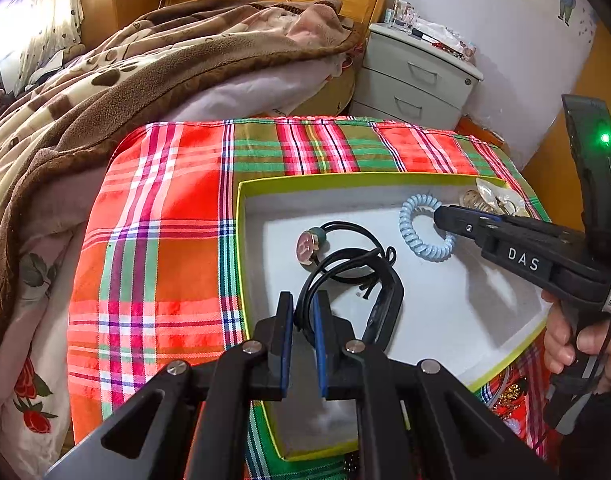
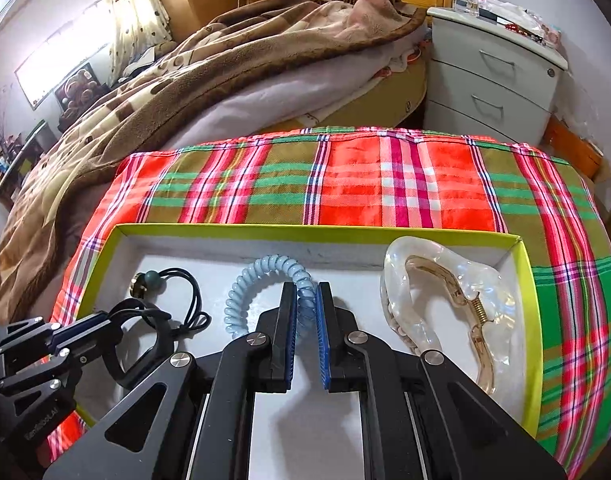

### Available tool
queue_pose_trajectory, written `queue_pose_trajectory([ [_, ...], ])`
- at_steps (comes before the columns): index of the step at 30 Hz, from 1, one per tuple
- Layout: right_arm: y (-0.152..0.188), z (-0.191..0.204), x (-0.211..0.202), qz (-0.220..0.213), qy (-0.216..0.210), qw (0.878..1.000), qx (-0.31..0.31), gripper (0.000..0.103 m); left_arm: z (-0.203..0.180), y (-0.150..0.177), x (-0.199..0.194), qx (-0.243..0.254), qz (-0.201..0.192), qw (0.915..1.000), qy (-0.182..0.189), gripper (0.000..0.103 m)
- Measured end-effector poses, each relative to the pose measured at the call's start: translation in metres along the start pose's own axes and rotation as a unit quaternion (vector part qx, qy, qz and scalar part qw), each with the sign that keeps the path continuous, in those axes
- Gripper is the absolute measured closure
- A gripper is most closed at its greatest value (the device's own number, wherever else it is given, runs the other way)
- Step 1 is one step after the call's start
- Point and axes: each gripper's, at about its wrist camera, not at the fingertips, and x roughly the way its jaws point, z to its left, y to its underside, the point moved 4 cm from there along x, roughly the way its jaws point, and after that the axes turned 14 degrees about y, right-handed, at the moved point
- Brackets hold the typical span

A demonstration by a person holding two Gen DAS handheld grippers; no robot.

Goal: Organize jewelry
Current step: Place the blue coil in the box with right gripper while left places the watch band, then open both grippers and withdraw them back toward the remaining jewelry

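A shallow white box with a lime-green rim point(image 1: 241, 216) point(image 2: 117, 232) lies on a plaid cloth. In it are a black cord hair tie with a round pink charm point(image 1: 307, 245) point(image 2: 139, 285), a black hair clip point(image 1: 385, 304) point(image 2: 145, 336), a light-blue spiral hair tie point(image 1: 419, 240) point(image 2: 245, 288) and a clear pearly claw clip point(image 2: 437, 304) point(image 1: 493, 200). My left gripper point(image 1: 303, 304) point(image 2: 85, 334) is shut on the black clip's thin loop. My right gripper point(image 2: 305, 292) point(image 1: 439, 216) is shut on the blue spiral tie.
The red, green and white plaid cloth point(image 1: 165, 200) point(image 2: 365, 176) covers the surface under the box. Behind it is a bed with a brown blanket point(image 1: 105, 80) and a pale green-grey nightstand point(image 1: 417, 76) point(image 2: 493, 68). A hand point(image 1: 565, 344) holds the right gripper.
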Motion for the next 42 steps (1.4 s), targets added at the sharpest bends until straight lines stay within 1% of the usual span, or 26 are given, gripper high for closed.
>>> queue_pose_trajectory([
  [2, 0.000, 0.000, 0.000, 0.000, 0.000, 1.000, -0.001, 0.093, 0.002, -0.001, 0.000, -0.008, 0.000, 1.0000, 0.003, 0.092],
  [8, -0.002, -0.001, 0.001, -0.002, 0.003, 1.000, 0.004, 0.091, 0.001, -0.001, 0.001, -0.007, 0.003, 1.0000, 0.000, 0.091],
  [15, 0.001, -0.004, -0.006, -0.007, -0.004, 1.000, 0.009, 0.088, -0.005, -0.001, -0.001, 0.000, 0.002, 1.0000, 0.008, 0.077],
  [17, 0.001, -0.005, -0.012, -0.012, -0.007, 1.000, 0.011, 0.082, -0.006, -0.001, -0.007, 0.000, -0.006, 0.9999, 0.012, 0.073],
  [19, 0.002, -0.007, -0.021, -0.021, -0.010, 1.000, 0.013, 0.079, -0.008, -0.001, -0.015, 0.001, -0.015, 0.9997, 0.020, 0.066],
  [22, 0.006, -0.012, -0.037, -0.036, -0.018, 0.999, 0.020, 0.078, -0.009, 0.002, -0.029, 0.003, -0.029, 0.9995, 0.016, 0.065],
  [25, 0.013, -0.017, -0.055, -0.050, -0.025, 0.998, 0.026, 0.077, -0.008, 0.009, -0.046, -0.003, -0.042, 0.9989, 0.023, 0.065],
  [28, 0.029, -0.022, -0.074, -0.065, -0.032, 0.997, 0.029, 0.077, -0.008, 0.021, -0.060, -0.005, -0.049, 0.9985, 0.024, 0.065],
  [31, 0.046, -0.024, -0.086, -0.069, -0.027, 0.997, 0.030, 0.077, -0.008, 0.035, -0.071, -0.008, -0.053, 0.9982, 0.026, 0.065],
  [40, 0.112, -0.032, -0.111, -0.061, -0.020, 0.998, 0.028, 0.077, -0.011, 0.072, -0.089, -0.018, -0.059, 0.9973, 0.039, 0.065],
  [42, 0.126, -0.031, -0.113, -0.057, -0.020, 0.998, 0.026, 0.077, -0.012, 0.078, -0.089, -0.022, -0.059, 0.9969, 0.047, 0.065],
])
